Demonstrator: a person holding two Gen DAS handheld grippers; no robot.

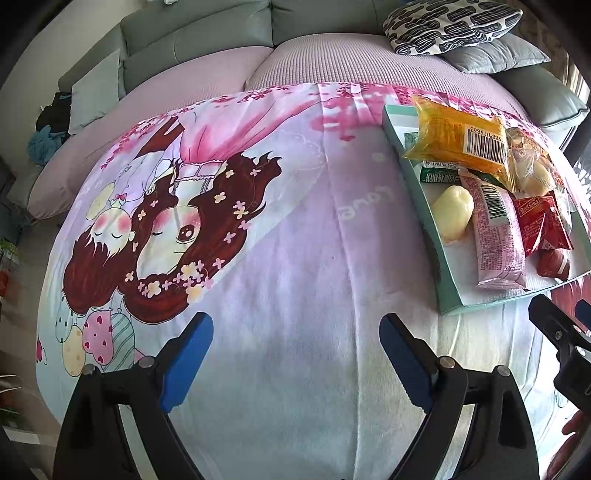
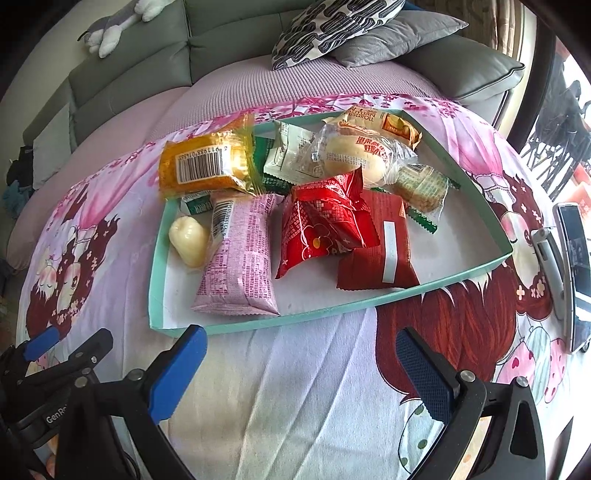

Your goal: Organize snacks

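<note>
A shallow teal tray [image 2: 436,286] lies on a cartoon-print cloth and holds several wrapped snacks: an orange packet [image 2: 205,164], a pink packet [image 2: 240,258], two red packets [image 2: 325,225], a clear-wrapped bun [image 2: 360,157] and a pale yellow candy [image 2: 188,236]. My right gripper [image 2: 301,363] is open and empty just in front of the tray's near rim. My left gripper [image 1: 295,349] is open and empty over bare cloth, left of the tray [image 1: 448,280]. The orange packet [image 1: 461,142] and pink packet [image 1: 496,236] show there too.
The cloth [image 1: 280,236] covers a table in front of a grey sofa [image 2: 229,40] with cushions [image 2: 332,29]. A phone on a stand [image 2: 574,273] is at the right edge. A plush toy [image 2: 114,26] lies on the sofa back.
</note>
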